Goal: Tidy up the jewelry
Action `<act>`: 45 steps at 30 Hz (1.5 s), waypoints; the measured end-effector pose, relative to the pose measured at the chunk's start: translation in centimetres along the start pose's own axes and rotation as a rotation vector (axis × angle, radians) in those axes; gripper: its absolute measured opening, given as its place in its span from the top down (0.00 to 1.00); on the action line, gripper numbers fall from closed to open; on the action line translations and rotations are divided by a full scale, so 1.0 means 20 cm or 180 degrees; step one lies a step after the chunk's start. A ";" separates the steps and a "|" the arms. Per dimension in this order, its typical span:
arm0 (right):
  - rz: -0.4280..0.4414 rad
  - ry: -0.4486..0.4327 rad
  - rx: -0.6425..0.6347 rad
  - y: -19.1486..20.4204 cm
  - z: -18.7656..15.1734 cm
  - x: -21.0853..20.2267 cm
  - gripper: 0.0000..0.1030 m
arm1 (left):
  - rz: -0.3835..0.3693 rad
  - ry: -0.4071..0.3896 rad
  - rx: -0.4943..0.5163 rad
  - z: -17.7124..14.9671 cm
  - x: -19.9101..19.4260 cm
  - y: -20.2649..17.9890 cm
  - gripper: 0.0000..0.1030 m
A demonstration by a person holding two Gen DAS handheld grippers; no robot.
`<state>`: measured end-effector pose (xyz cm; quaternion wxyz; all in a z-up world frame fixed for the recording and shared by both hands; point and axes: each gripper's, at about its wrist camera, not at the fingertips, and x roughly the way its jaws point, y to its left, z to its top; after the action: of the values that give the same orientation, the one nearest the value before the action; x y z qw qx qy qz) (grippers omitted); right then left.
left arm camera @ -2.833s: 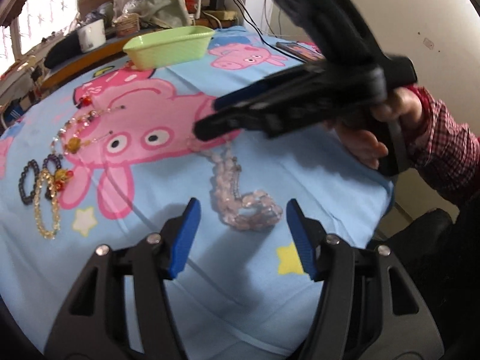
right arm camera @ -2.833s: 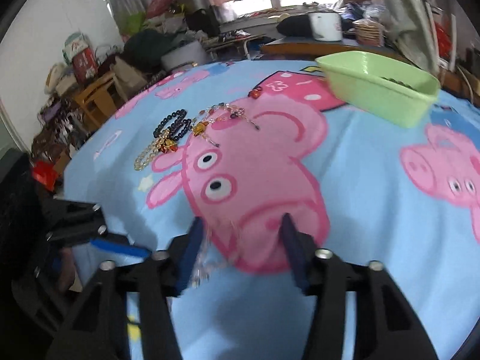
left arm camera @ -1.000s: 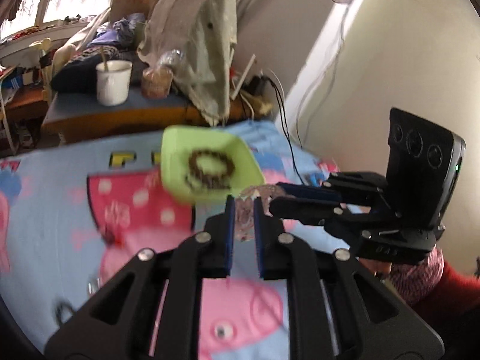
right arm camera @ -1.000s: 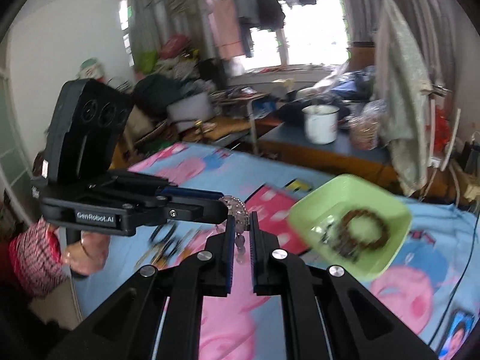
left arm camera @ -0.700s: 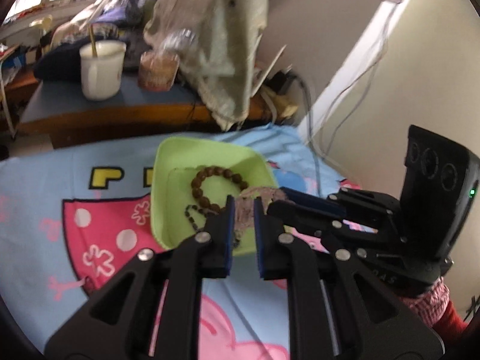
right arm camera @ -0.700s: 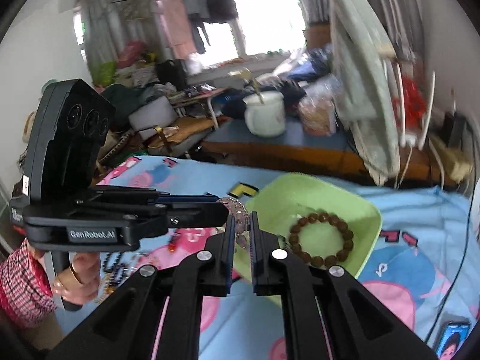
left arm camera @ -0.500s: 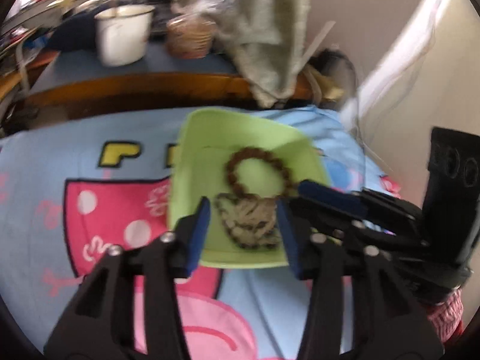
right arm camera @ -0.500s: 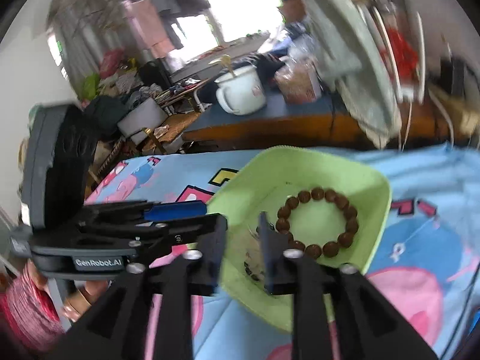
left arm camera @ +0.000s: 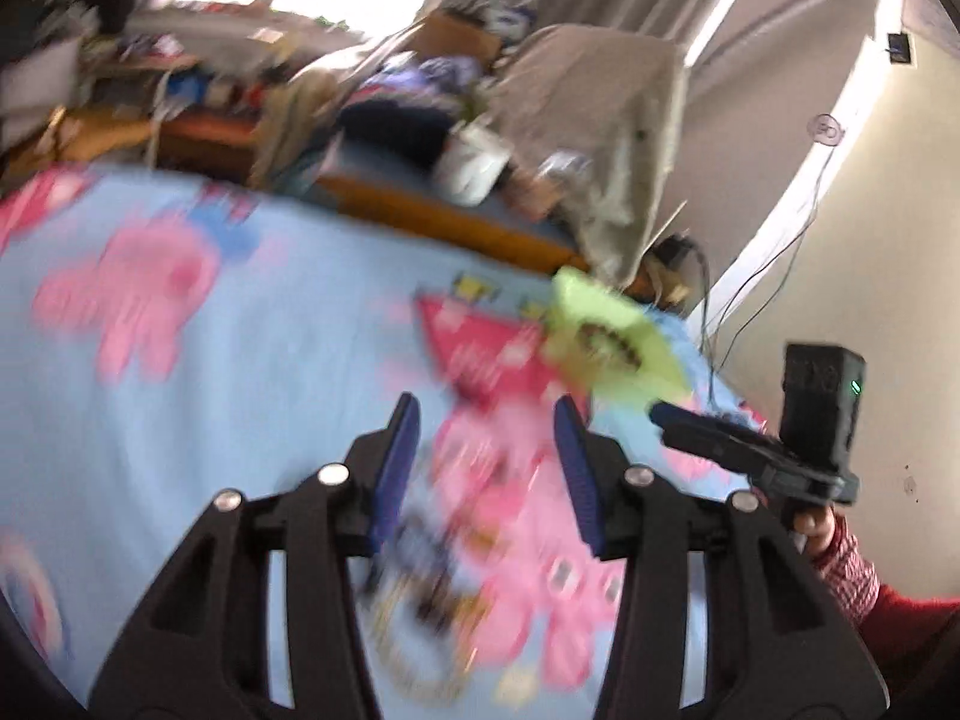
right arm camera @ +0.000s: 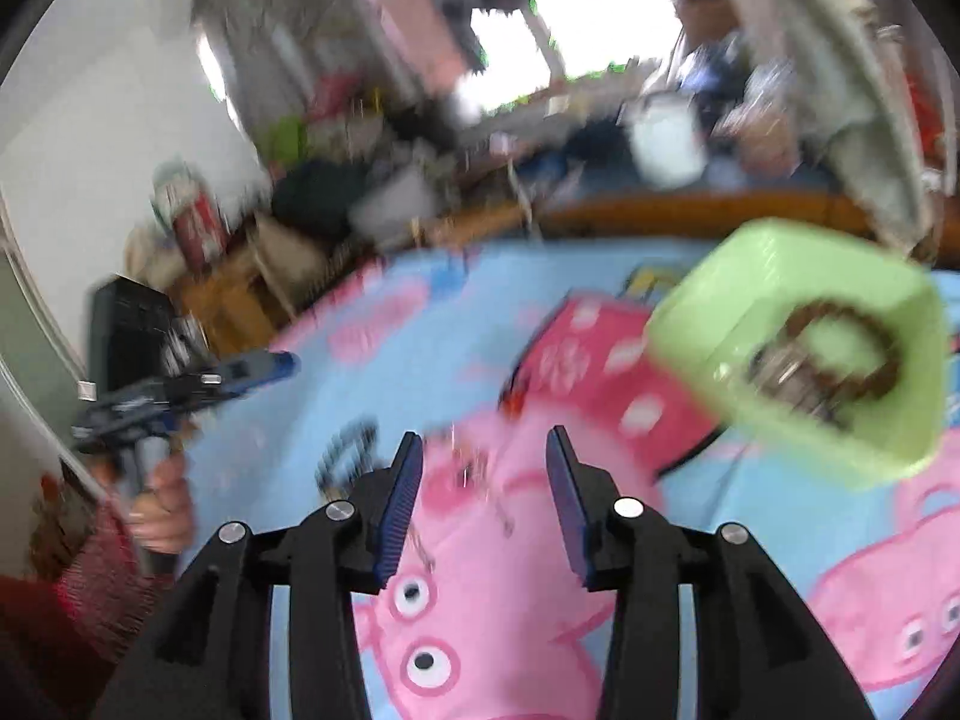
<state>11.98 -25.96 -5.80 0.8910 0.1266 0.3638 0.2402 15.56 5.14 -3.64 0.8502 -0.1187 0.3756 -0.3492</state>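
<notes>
light: daylight from blown-out window (right arm camera: 600,18), white glare | blur: heavy motion smear on sheet (left arm camera: 180,372), tray (right arm camera: 798,336) and clutter in both views | sharp: only gripper bodies | edges: fisheye bending, black corner vignette | shadows: soft, faint

- Bedsheet (right arm camera: 492,324) showing light blue, printed with pink cartoon pigs.
- Tray (right arm camera: 780,276) showing lime green; bracelet (right arm camera: 840,348) inside showing brown beads.
- Sleeve (left arm camera: 852,564) showing red-and-white check.
- Gripper pads (right arm camera: 396,510) showing blue.
</notes>
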 end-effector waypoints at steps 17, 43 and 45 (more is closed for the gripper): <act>-0.0958 0.0574 -0.0605 0.13 0.09 0.55 1.00 | 0.0144 0.0429 0.0191 -0.47 0.10 -0.04 0.61; -0.0362 0.0081 -0.0281 0.31 -0.75 -0.39 0.72 | -0.0585 0.0653 0.1174 -0.68 0.04 -0.49 0.36; -0.0535 0.0076 -0.0473 0.29 -0.73 -0.40 0.72 | -0.0624 0.0714 0.1247 -0.72 0.04 -0.53 0.36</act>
<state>-5.20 -24.33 -9.00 0.9105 0.0263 0.3649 0.1925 0.19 -2.35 -9.11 0.7720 0.0520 0.3794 -0.5072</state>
